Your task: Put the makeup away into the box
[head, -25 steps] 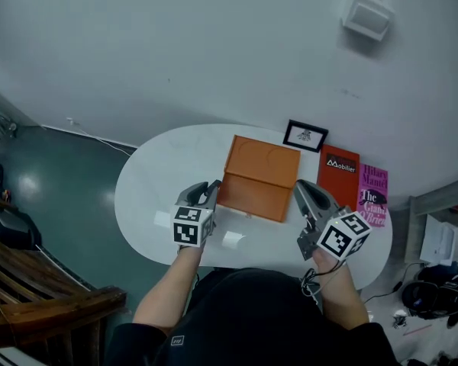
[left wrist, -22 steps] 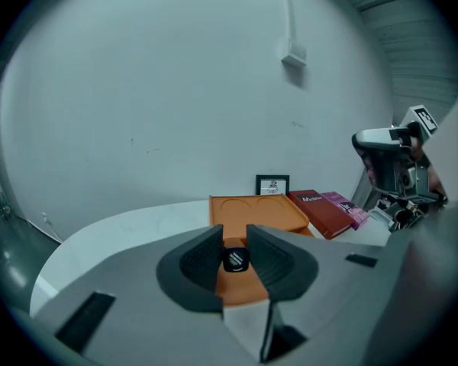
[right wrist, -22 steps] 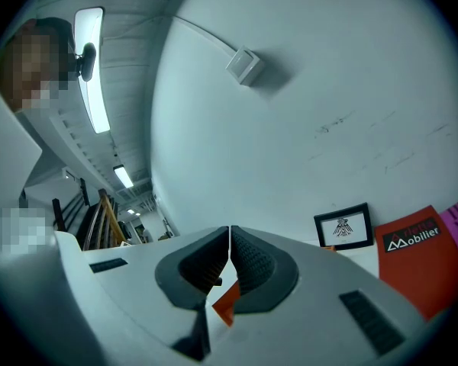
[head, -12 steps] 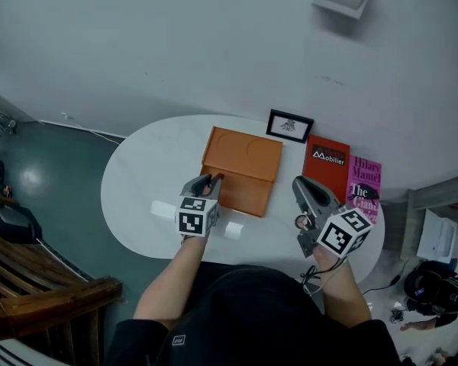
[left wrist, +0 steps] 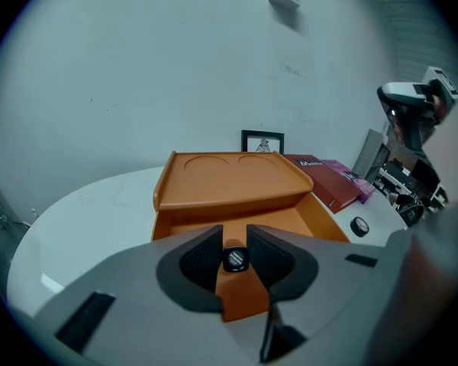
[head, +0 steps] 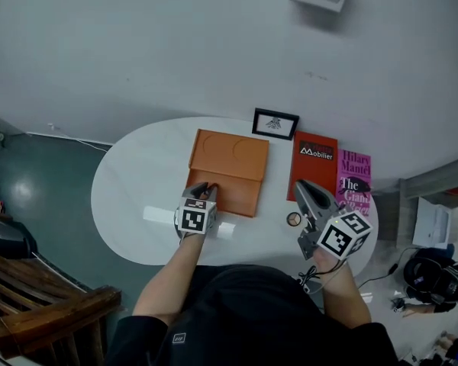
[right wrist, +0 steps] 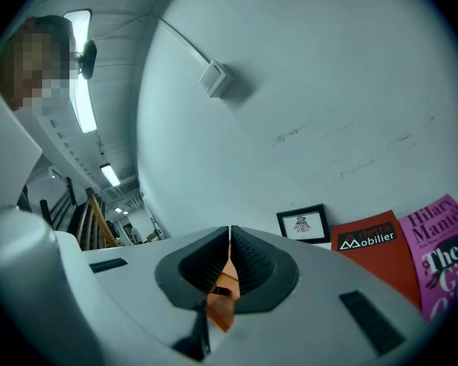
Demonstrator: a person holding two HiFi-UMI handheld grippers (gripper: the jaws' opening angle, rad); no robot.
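Note:
An orange box stands open on the white table, its lid laid back toward the wall. My left gripper hangs over the box's front edge, shut on a small black makeup piece with a square ridged end. Past the jaws in the left gripper view, the box's tray and lid lie just ahead. My right gripper is shut and empty, to the right of the box. A small round compact lies on the table beside it.
A red book and a pink book lie right of the box, and a framed picture leans at the wall. Two small white items sit near the table's front edge. Wooden furniture stands on the floor, lower left.
My left gripper has come down and in, from beside the box's front left corner to over its front edge. The right gripper drifted slightly; the compact now shows beside it.

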